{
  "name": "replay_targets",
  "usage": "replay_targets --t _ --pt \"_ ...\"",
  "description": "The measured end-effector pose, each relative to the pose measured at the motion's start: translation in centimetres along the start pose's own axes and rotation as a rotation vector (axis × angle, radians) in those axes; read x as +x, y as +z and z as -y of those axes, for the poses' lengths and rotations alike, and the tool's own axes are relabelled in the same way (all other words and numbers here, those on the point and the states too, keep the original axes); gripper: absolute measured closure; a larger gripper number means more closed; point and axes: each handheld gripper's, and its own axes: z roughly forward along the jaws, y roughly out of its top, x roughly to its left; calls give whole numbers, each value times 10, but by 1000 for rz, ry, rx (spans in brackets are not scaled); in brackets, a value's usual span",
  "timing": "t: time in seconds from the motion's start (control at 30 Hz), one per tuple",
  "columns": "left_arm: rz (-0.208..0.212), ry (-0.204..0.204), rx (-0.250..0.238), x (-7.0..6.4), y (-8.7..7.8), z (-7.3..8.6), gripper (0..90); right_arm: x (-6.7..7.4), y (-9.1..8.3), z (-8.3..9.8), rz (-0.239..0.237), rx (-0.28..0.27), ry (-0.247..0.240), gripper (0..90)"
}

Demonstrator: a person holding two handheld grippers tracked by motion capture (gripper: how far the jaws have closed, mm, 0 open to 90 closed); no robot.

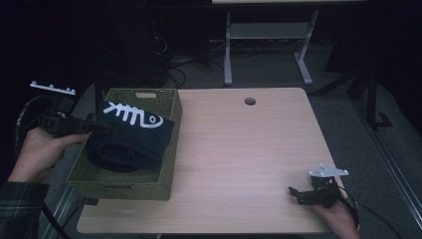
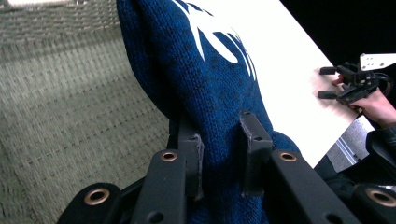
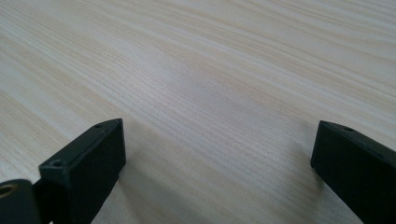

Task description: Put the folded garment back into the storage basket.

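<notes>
Dark blue knit sweater (image 1: 130, 137) with white fishbone print, olive-green woven basket (image 1: 164, 179), pale woodgrain table (image 1: 249, 159)

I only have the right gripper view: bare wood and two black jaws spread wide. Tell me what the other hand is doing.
Observer: The left gripper is shut on a dark blue knitted sweater with a white fishbone print.
Operator: Say where that sweater sits.
Observer: It lies bunched in an olive woven basket at the left edge of the table, its top above the basket rim.
Operator: Now place my gripper on the table.
Observer: The right gripper is near the front right corner, jaws open and pointing left toward the basket, with bare tabletop between them.
</notes>
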Motion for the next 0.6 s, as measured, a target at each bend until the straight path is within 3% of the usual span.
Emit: replay_targets --t 0.37,0.6 --pt "5 -48 7 25 9 17 747 0 0 0 4 -1 3 29" --pt "4 -73 -3 34 12 24 748 0 0 0 6 -1 3 28"
